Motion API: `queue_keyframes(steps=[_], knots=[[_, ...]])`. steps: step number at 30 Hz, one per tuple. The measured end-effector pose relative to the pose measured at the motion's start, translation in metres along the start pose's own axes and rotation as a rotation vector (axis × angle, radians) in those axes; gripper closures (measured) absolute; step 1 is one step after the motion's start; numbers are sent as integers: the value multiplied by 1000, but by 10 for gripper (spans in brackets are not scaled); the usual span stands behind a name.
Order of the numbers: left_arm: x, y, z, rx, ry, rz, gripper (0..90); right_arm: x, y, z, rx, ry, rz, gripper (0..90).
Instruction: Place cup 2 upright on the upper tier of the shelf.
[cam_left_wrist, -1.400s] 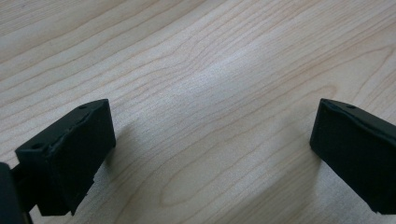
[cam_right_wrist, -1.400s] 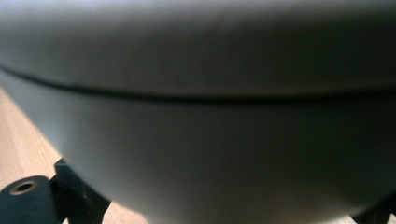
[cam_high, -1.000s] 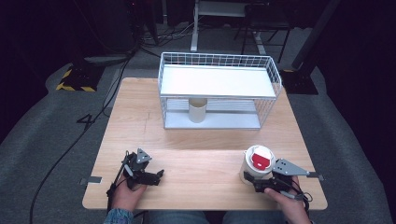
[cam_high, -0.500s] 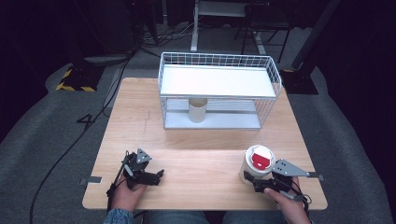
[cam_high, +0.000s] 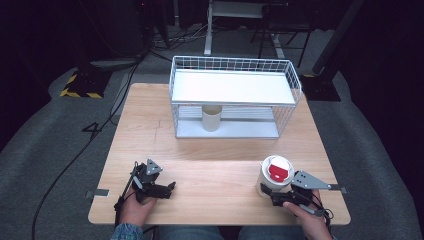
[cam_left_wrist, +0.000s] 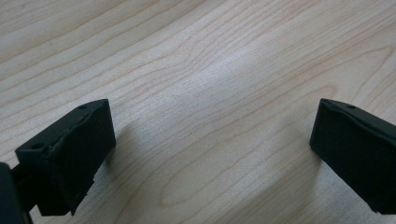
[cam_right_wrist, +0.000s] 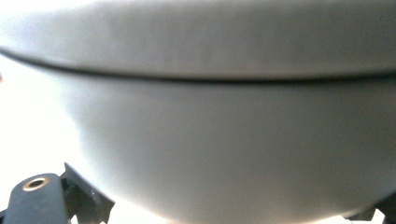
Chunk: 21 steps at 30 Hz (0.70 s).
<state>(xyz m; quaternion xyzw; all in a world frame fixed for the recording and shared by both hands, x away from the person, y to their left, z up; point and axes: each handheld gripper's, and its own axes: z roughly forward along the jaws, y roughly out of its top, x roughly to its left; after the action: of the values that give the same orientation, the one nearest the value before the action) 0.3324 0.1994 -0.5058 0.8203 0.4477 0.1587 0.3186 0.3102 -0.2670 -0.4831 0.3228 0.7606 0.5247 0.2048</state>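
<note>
wire rack (cam_high: 235, 95) is sitting at the far middle of the table (cam_high: 215, 160), with a beige cup (cam_high: 211, 118) standing upright on its lower shelf, under the white top shelf. nothing is lying between the rack and my hands; the wood there is bare. cables are trailing over the dark floor beyond the table, and a yellow-black striped block (cam_high: 79, 85) is lying off the far left corner.

white cup (cam_high: 273, 175) with a white lid and a red label on top is standing upright near the table's front right corner, right in front of my right gripper (cam_high: 274, 193). label writing is too small to read. in the right gripper view the cup's wall (cam_right_wrist: 201, 140) is sitting very close, blurred, between my jaws. my right jaws have just been closing around the cup; i cannot tell whether the pads are pressing on it yet.

my left gripper (cam_high: 167, 187) is resting near the front left, well apart from the cup, jaws spread wide over bare wood (cam_left_wrist: 210, 107), nothing between them.

against the earlier frames, the cup, the rack and both hands are sitting in the same places.
</note>
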Motion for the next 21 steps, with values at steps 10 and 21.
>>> queue_keyframes(steps=[10,21], knots=[[0,0,0,0,0,0,6,-1,10,-6,-22,6,-1,137],[0,0,0,0,1,1,6,-4,35,-13,-27,2,-18,138]])
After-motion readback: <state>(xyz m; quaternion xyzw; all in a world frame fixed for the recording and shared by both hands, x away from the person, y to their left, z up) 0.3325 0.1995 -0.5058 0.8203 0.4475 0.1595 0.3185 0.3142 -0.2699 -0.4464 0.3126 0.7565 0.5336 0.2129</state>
